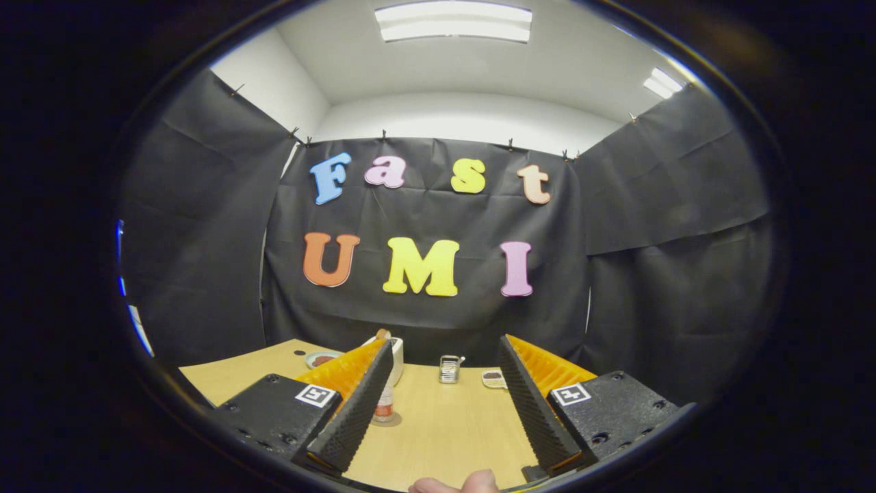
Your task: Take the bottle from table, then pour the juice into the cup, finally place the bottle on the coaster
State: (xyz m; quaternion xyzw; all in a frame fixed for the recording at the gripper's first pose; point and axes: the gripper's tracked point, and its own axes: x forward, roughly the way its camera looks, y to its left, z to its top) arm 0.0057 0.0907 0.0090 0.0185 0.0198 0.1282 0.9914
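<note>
Fingertip of a person's hand (455, 485) pokes in nearest the camera. Gripper (441, 411) fingers spread wide, nothing between them, over wooden table (445, 431). Bottle (384, 404) stands just past left finger, partly hidden. White cup (395, 356) behind it, small metal item (449, 369) further back.

Pale wood-grain table (445, 438); bottle (384, 409) label red.

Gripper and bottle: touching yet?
Cannot tell. In the gripper view the open gripper has its left finger overlapping the bottle, hiding any gap.
</note>
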